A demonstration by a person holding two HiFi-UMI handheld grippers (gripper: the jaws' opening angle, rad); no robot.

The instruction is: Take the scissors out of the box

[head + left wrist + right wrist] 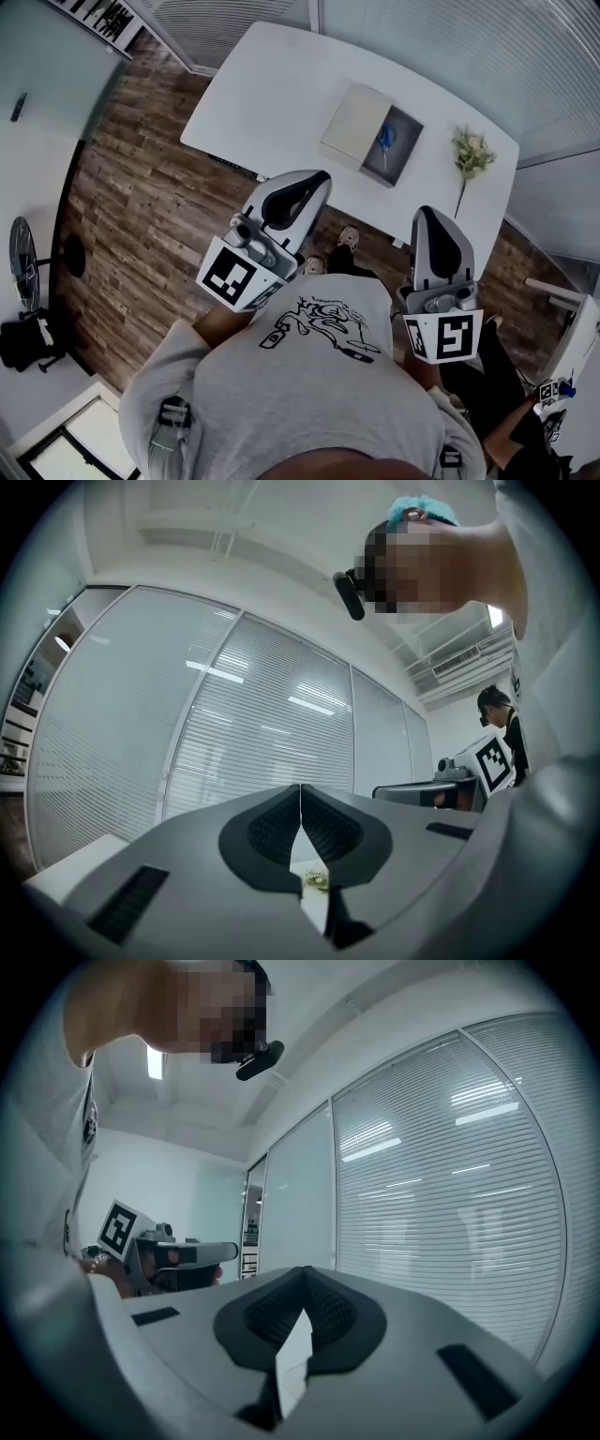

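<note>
An open box (401, 150) lies on the white table (272, 94), its beige lid (356, 122) flipped to the left. Blue-handled scissors (384, 138) rest inside it. My left gripper (314, 178) is held up in front of my chest, short of the table's near edge, jaws together and empty. My right gripper (427, 216) is raised beside it, also shut and empty. In the left gripper view the left gripper (300, 789) points at window blinds. The right gripper (305, 1274) faces blinds too. Neither gripper view shows the box.
A sprig of flowers (472, 155) lies on the table right of the box. Wooden floor (141, 206) surrounds the table, with a black bag (23, 342) at far left. Glass walls with blinds stand behind the table. Another person (497, 714) stands at the right.
</note>
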